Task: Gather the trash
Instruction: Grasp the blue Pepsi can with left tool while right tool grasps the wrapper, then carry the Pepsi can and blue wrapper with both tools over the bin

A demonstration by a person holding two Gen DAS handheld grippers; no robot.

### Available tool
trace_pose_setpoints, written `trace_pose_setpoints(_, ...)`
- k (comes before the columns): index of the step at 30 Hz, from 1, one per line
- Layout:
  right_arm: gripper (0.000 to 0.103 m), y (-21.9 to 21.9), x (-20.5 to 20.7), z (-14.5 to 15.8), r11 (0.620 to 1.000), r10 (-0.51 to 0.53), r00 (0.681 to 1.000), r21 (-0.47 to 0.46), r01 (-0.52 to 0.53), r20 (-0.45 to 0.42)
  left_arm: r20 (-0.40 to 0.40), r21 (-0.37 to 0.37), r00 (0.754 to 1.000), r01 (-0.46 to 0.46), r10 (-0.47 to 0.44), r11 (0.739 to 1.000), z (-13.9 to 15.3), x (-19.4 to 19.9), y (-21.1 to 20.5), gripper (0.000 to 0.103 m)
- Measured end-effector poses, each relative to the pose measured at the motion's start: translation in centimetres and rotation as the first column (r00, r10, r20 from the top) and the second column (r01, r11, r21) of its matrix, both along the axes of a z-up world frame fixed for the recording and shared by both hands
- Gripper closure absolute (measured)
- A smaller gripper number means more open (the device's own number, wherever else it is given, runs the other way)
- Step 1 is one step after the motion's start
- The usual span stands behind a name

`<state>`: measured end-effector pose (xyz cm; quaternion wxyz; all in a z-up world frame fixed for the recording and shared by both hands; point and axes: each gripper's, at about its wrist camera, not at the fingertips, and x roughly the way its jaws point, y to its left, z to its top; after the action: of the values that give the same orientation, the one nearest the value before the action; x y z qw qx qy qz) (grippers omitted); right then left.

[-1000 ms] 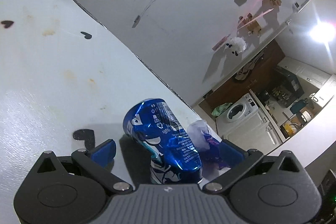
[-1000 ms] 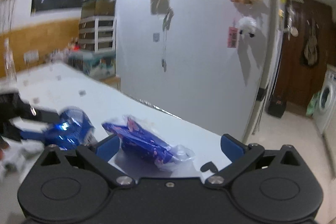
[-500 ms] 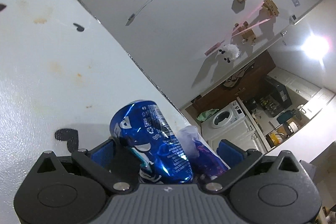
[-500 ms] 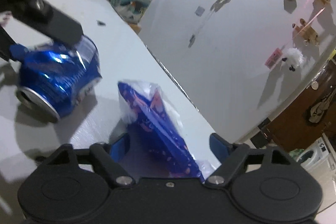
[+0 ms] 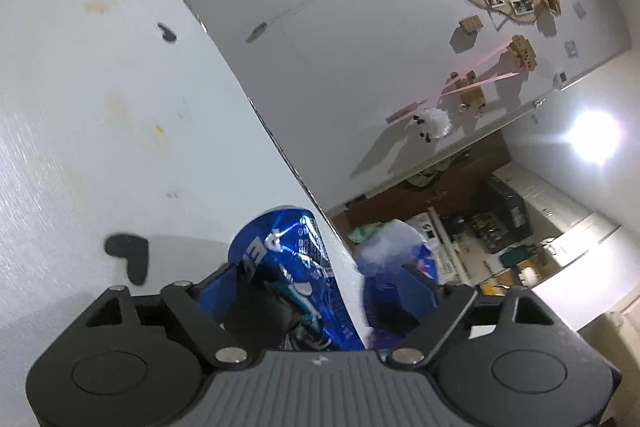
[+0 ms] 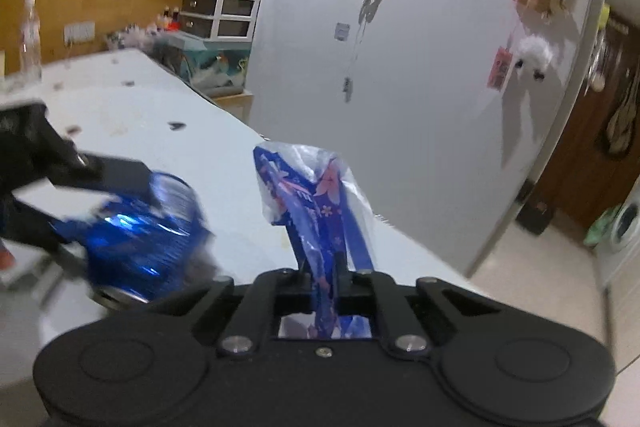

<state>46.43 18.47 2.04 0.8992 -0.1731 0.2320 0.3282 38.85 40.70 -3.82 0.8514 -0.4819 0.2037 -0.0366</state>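
Right hand-held gripper (image 6: 322, 277) is clamped on the blue wrapper (image 6: 320, 211), raised over the bench (image 6: 224, 163) edge. Crushed blue can (image 5: 288, 267) is pinched by left hand-held gripper (image 5: 316, 287), just beside the wrapper.

Motion blur smears the blue can (image 6: 148, 227) left of the wrapper (image 6: 320, 219), whose lower end is hidden behind the right gripper's fingers (image 6: 346, 269).
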Motion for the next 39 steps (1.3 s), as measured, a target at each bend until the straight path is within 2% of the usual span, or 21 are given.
trace_pose_setpoints(6, 0.096, 1.5, -0.2, -0.9, 1.000, 0.018, 0.994, 0.010, -0.017, -0.110, -0.040, -0.023, 0.998, 0.047, -0.048, 0.999, 0.0, 0.5, -0.2, 0.028)
trace_pose_setpoints(10, 0.097, 2.2, -0.8, -1.3, 0.999, 0.050, 0.992, 0.012, -0.049, -0.112, -0.033, -0.074, 0.998, 0.059, -0.062, 0.995, -0.4, 0.4, -0.2, 0.029)
trace_pose_setpoints(13, 0.098, 2.4, -1.3, -1.0, 0.994, 0.101, 0.988, 0.043, -0.096, -0.117, -0.027, -0.111, 0.998, 0.061, -0.064, 0.992, -0.8, 0.5, -0.1, 0.035)
trace_pose_setpoints(16, 0.098, 2.5, -1.7, -0.6, 0.988, 0.140, 0.982, 0.076, -0.132, -0.125, -0.029, -0.154, 0.998, 0.048, -0.053, 0.987, -1.3, 0.4, 0.2, 0.044)
trace_pose_setpoints(19, 0.098, 2.7, -2.2, -0.3, 0.985, 0.164, 0.979, 0.081, -0.155, -0.122, -0.049, -0.158, 0.998, 0.021, -0.029, 0.987, -1.6, 0.3, 0.4, 0.055)
trace_pose_setpoints(20, 0.098, 2.8, -2.4, -0.2, 0.984, 0.167, 0.979, 0.077, -0.158, -0.118, -0.057, -0.154, 0.998, 0.017, -0.026, 0.988, -1.7, 0.3, 0.4, 0.060)
trace_pose_setpoints(21, 0.098, 2.8, -2.5, -0.2, 0.984, 0.168, 0.979, 0.078, -0.160, -0.119, -0.064, -0.151, 0.998, 0.015, -0.025, 0.988, -1.7, 0.4, 0.4, 0.070)
trace_pose_setpoints(24, 0.098, 2.6, -2.5, 0.0, 0.986, 0.154, 0.982, 0.079, -0.146, -0.113, -0.067, -0.139, 0.998, 0.000, -0.010, 0.990, -1.5, 0.3, 0.3, 0.074)
trace_pose_setpoints(28, 0.098, 1.7, -2.5, 0.4, 0.989, 0.120, 0.988, 0.104, -0.109, -0.102, -0.054, -0.035, 0.999, -0.003, 0.001, 0.999, -0.1, 0.0, -0.5, 0.075)
trace_pose_setpoints(32, 0.098, 0.3, -2.9, 1.0, 0.988, 0.091, 0.992, 0.131, -0.078, -0.093, -0.051, 0.165, 0.998, -0.019, 0.027, 0.986, 2.5, -0.5, -2.3, 0.076)
trace_pose_setpoints(35, 0.098, -0.9, -3.3, 1.4, 0.988, 0.067, 0.994, 0.148, -0.053, -0.089, -0.050, 0.341, 0.997, -0.031, 0.051, 0.940, 4.5, -1.0, -4.2, 0.076)
trace_pose_setpoints(39, 0.098, -2.7, -4.0, 2.1, 0.985, 0.030, 0.996, 0.173, -0.016, -0.079, -0.052, 0.487, 0.997, -0.021, 0.053, 0.873, 6.1, -1.5, -6.5, 0.077)
